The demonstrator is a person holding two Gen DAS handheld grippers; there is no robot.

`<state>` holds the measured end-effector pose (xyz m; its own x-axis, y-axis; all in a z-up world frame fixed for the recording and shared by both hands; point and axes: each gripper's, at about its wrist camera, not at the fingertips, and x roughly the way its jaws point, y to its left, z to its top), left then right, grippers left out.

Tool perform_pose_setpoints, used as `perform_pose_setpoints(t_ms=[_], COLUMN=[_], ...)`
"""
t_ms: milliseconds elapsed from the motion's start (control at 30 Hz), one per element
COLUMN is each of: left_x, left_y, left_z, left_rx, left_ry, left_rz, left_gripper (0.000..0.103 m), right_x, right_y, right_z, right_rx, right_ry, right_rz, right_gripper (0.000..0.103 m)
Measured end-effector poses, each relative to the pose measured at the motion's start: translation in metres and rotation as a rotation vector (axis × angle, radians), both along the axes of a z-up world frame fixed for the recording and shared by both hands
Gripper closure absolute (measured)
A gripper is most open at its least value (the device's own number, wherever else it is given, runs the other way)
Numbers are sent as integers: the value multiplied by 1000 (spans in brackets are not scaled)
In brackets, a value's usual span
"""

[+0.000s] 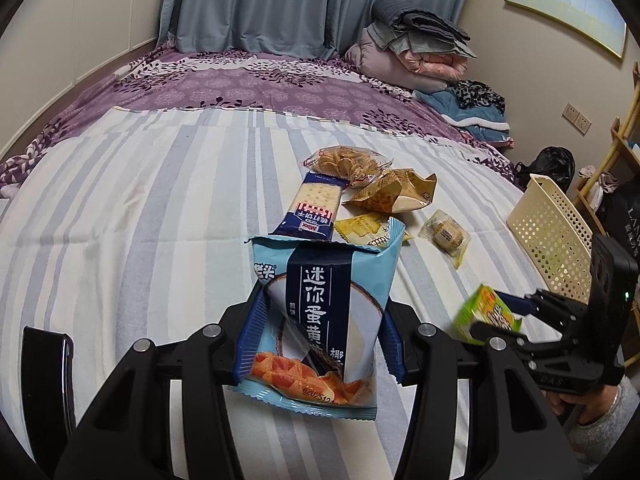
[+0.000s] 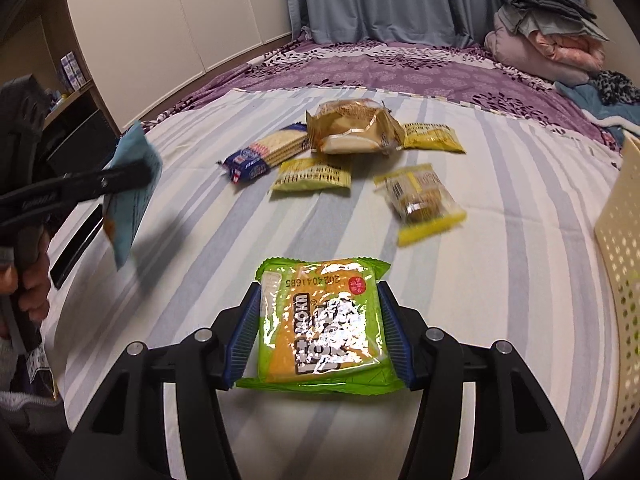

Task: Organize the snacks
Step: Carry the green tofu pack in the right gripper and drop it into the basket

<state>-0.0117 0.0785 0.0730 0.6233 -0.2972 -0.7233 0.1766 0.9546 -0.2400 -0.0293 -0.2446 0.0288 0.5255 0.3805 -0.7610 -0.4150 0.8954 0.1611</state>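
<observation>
Holding a light blue snack bag (image 1: 320, 320) above the striped bed (image 1: 140, 220), the left tongs (image 1: 318, 344) squeeze it from both sides. The right tongs (image 2: 318, 332) grip a green snack pack (image 2: 320, 320) the same way. More snacks lie farther up the bed, like a blue cracker pack (image 1: 316, 210), with a cream basket (image 1: 552, 232) off to the right.

Striped bedspread (image 1: 160, 200), blue curtains (image 1: 280, 4), cream wall (image 2: 160, 20)

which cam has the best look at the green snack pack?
Right wrist: the green snack pack fills the centre, clamped between the right gripper fingers, label readable. Left wrist shows it only small and blurred at the right edge.
</observation>
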Motion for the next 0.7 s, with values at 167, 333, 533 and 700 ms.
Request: perform_pose_setpoints(t_ms=[167,333,533,700], left_x=[-2,-6,-11,-14], left_y=[-9,-13,-20,-33], left_z=[0,6,14,24], left_rx=[4,8,13,21], left_ry=[1,-11,-21,-41], left_rz=[-23,-29,-35,-57], left_gripper=[51,51,51,51], right_x=[-12,-14,-19,-28], right_y=[-16,-27,-55,-95], right_z=[7,28,57,79], right_rx=[26,47,88,113], right_ry=[-14,-71,-148,-215], right_rz=[-51,-83,-155,-260], right_gripper=[46,46,46,46])
